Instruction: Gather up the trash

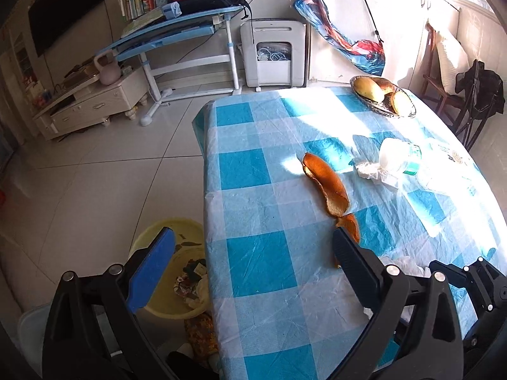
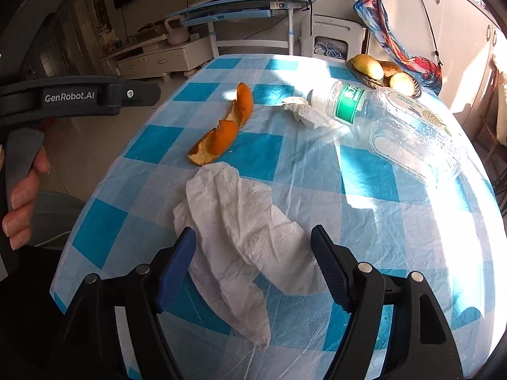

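On my bench (image 2: 317,164) the paper towel (image 2: 240,221) lies nearest, with the peel (image 2: 226,129) just beyond it to the left. Farther right lie the bottle (image 2: 386,117) and a crumpled tissue (image 2: 304,110), the fruit basket (image 2: 385,76) behind them. On the floor left of the bench stands the bin (image 1: 172,288).

Left gripper (image 1: 253,243): jaws wide apart, nothing between them, angled downward.
Right gripper (image 2: 253,242): jaws wide apart, angled downward.
Left hand (image 2: 23,196): fingers curled round its gripper's handle.
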Demonstrator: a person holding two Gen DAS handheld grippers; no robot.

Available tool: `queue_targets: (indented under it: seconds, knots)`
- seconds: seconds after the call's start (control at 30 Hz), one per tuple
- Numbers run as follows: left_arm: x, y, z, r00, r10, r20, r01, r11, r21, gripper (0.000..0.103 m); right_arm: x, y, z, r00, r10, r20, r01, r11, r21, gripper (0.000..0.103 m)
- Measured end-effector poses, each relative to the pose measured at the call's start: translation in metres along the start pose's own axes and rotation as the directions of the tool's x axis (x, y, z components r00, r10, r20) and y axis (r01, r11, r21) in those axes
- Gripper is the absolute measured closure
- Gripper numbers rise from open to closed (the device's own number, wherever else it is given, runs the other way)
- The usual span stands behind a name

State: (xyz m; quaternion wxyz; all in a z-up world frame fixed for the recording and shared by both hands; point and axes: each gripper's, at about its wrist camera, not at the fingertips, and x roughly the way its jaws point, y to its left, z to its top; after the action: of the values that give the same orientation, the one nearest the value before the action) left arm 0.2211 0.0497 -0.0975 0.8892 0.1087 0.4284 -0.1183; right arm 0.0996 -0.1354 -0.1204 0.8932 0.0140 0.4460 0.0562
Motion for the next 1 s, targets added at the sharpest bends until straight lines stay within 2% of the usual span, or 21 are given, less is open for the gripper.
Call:
queue_targets:
  seconds: [0.1, 0.17, 0.2, 0.27, 0.43, 0.73, 1.0]
  knots:
    - [0.005, -0.013, 0.001, 1.000, -0.007, -0.012, 0.007, 1.000, 0.028, 0.007, -0.004, -0.002, -0.002, 1.000, -0.005, 0.006, 0.005, 1.000, -0.004, 0.038]
    - [0.010, -0.019, 0.001, 1.000, -0.013, -0.024, 0.014, 0.999, 0.040, 0.007, -0.007, -0.005, -0.003, 1.000, -0.003, 0.012, 0.003, 1.000, 0.002, 0.052]
    - [0.012, -0.021, 0.001, 0.999, -0.016, -0.030, 0.017, 0.999, 0.043, 0.007, -0.008, -0.008, -0.004, 1.000, -0.001, 0.015, 0.001, 1.000, 0.007, 0.055]
    - [0.017, -0.024, 0.000, 0.999, -0.023, -0.044, 0.025, 0.999, 0.041, 0.007, -0.010, -0.011, -0.005, 1.000, 0.002, 0.018, -0.002, 1.000, 0.015, 0.068]
    - [0.031, -0.026, 0.001, 0.995, -0.055, -0.084, 0.056, 0.998, 0.007, 0.007, -0.014, -0.019, -0.008, 1.000, 0.013, 0.020, -0.013, 0.999, 0.033, 0.084]
    - [0.049, -0.043, 0.003, 0.991, -0.068, -0.115, 0.069, 0.998, 0.008, 0.007, -0.019, -0.041, -0.012, 1.000, 0.008, 0.025, -0.010, 0.995, 0.099, 0.085]
    - [0.059, -0.054, 0.005, 0.988, -0.080, -0.129, 0.082, 0.996, 0.016, 0.007, -0.020, -0.045, -0.013, 0.999, 0.015, 0.031, -0.019, 0.993, 0.115, 0.085]
